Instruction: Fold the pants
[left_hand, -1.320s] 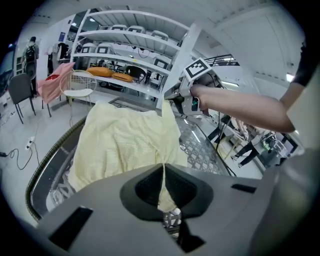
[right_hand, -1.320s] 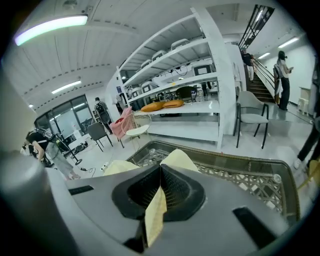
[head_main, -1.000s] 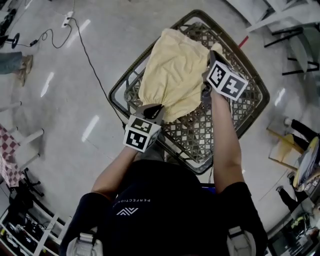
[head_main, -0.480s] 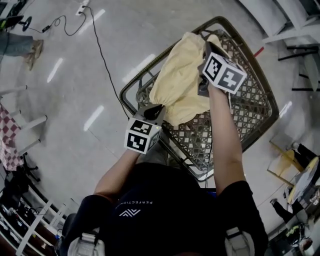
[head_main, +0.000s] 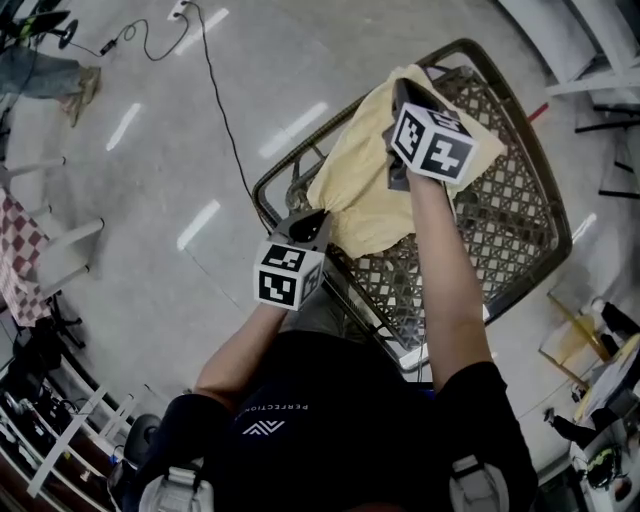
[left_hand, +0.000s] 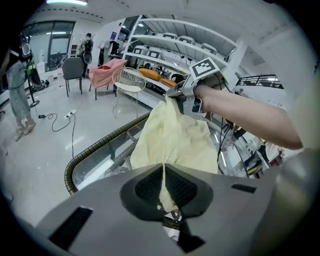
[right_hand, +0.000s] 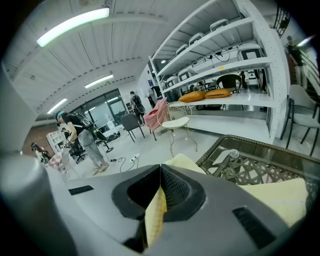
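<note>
Left gripper (head_main: 308, 222) and right gripper (head_main: 398, 90) are both clenched on pants (head_main: 365, 190); shallow grips could slip, dropping cloth off surface (head_main: 505, 235).

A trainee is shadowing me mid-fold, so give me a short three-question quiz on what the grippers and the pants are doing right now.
1. True or false: the left gripper and the right gripper both have their jaws shut on the pale yellow pants.
2. What is beneath the pants? A) wicker table B) bare floor only C) white chair
3. Fill in: the gripper holding the pants nearer the person is the ____ one.
Key: 1 true; 2 A; 3 left.
</note>
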